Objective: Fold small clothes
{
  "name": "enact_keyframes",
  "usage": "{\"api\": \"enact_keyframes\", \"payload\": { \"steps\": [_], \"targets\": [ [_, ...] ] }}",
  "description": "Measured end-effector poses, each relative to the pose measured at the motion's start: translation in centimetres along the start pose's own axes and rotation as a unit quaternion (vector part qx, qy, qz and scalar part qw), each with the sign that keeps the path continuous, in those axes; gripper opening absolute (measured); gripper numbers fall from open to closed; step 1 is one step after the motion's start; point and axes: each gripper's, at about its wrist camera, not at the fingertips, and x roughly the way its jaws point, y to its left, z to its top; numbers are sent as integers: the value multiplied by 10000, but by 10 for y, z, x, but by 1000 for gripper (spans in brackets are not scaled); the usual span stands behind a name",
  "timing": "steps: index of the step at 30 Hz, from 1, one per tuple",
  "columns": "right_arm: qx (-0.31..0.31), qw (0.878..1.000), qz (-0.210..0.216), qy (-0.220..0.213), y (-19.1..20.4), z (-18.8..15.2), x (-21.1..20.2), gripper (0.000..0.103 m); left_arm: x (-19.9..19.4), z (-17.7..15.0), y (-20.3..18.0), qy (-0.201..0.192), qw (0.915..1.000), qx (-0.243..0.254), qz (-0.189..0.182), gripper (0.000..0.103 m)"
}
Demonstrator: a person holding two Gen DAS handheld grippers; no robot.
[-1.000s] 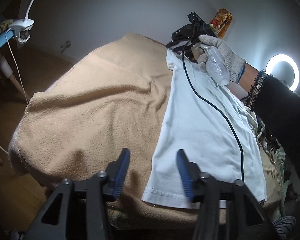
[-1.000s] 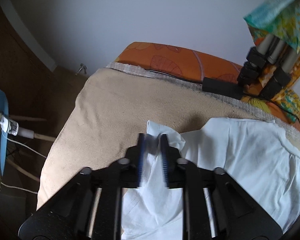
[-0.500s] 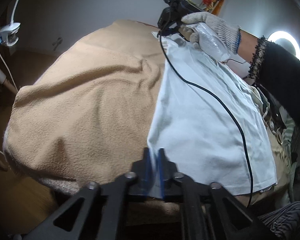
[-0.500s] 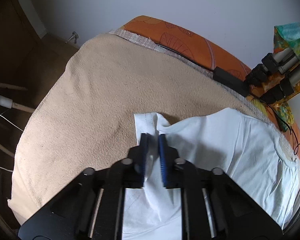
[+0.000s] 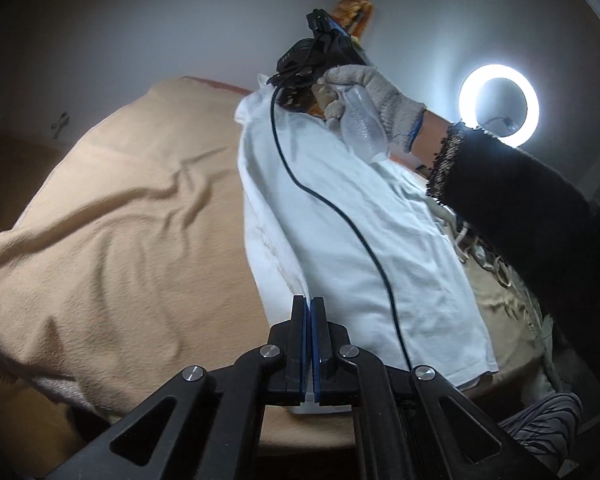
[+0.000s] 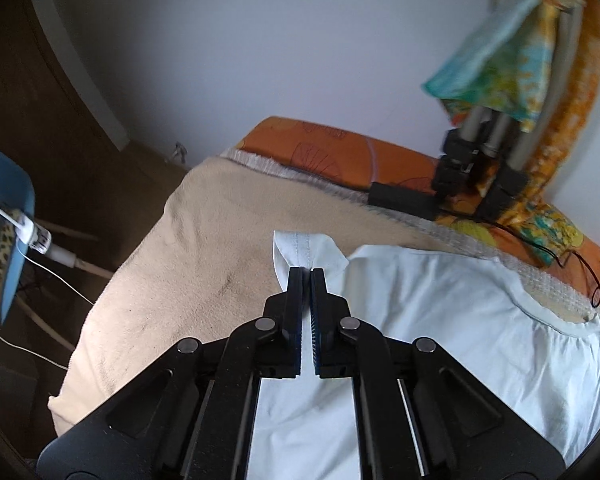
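A small white T-shirt [image 5: 340, 220] lies on a tan blanket [image 5: 120, 240]. My left gripper [image 5: 309, 300] is shut on the shirt's hem corner at its near left edge, which is lifted off the blanket. In the left wrist view the right gripper [image 5: 320, 60] is at the shirt's far end, held by a gloved hand [image 5: 376, 92], with a black cable [image 5: 340, 216] trailing across the shirt. In the right wrist view my right gripper [image 6: 306, 270] is shut on the white sleeve [image 6: 300, 246], raised above the tan blanket [image 6: 204, 260]; the shirt's body [image 6: 460, 320] spreads to the right.
A lit ring light [image 5: 498, 104] shines at the right. An orange patterned sheet [image 6: 320, 148] borders the blanket's far edge, with tripod legs [image 6: 488, 160] and a colourful cloth [image 6: 500, 68] behind. A blue chair [image 6: 0, 208] with white cables stands left, off the bed.
Both grippers went from partly open to shut on the shirt. Its left edge and sleeve have lifted off the blanket and are drawn towards the right.
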Motion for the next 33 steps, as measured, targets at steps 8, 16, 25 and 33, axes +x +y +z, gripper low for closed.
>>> {"api": "enact_keyframes", "payload": {
  "steps": [8, 16, 25, 33],
  "targets": [
    [532, 9978, 207, -334, -68, -26, -53, 4, 21, -2, -59, 309, 9967, 585, -472, 0],
    [1279, 9918, -40, -41, -142, -55, -50, 4, 56, -14, -91, 845, 9904, 854, -685, 0],
    [1439, 9882, -531, 29, -166, -74, -68, 45, 50, -22, -109, 1056, 9812, 1248, -1022, 37],
    [1653, 9838, -522, -466, -181, -109, -161, 45, 13, -28, -96, 721, 9822, 1456, -945, 38]
  ]
}}
